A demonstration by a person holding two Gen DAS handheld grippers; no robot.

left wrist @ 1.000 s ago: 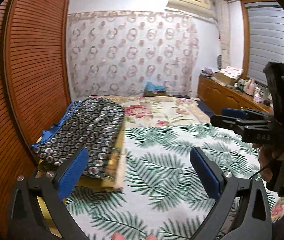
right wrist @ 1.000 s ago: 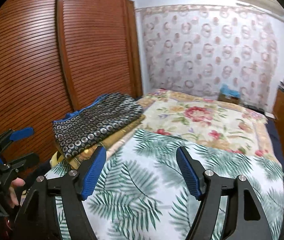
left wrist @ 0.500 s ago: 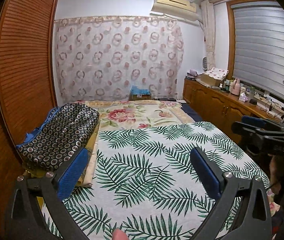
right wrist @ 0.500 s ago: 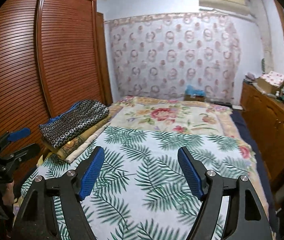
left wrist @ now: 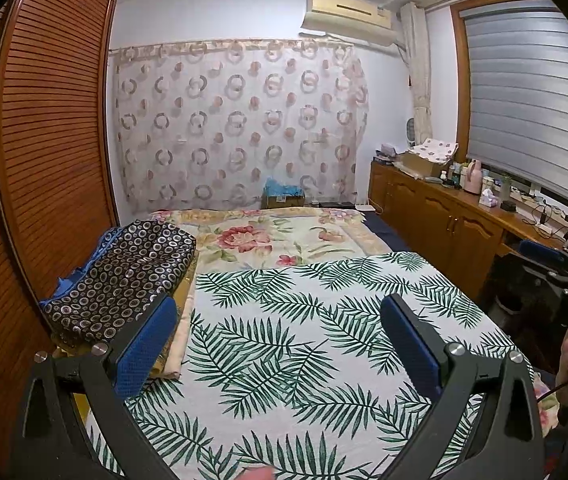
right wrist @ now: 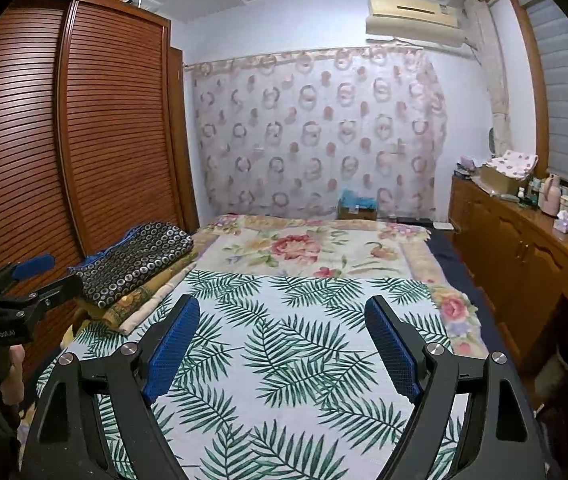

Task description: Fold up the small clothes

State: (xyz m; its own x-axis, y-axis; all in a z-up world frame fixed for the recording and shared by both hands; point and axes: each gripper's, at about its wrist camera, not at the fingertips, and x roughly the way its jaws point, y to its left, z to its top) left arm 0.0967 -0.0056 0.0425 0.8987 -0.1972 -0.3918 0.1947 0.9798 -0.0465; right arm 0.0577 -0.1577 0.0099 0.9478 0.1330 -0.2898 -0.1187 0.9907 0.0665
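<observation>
A folded dark garment with a ring pattern [left wrist: 124, 276] lies on top of a stack of folded cloths at the bed's left edge; it also shows in the right wrist view [right wrist: 140, 260]. My left gripper [left wrist: 276, 336] is open and empty, held above the palm-leaf sheet [left wrist: 304, 340], to the right of the stack. My right gripper [right wrist: 280, 340] is open and empty above the same sheet [right wrist: 284, 360]. Each gripper shows at the edge of the other's view.
A floral blanket [left wrist: 280, 236] covers the far half of the bed. A slatted wooden wardrobe [left wrist: 44, 160] stands close along the left. A wooden cabinet [right wrist: 524, 248] with bottles and boxes runs along the right wall. A curtain [left wrist: 240, 124] hangs behind.
Both grippers have pulled back and risen away from the stack of cloths, so more of the room and bed shows. Both stay open and empty.
</observation>
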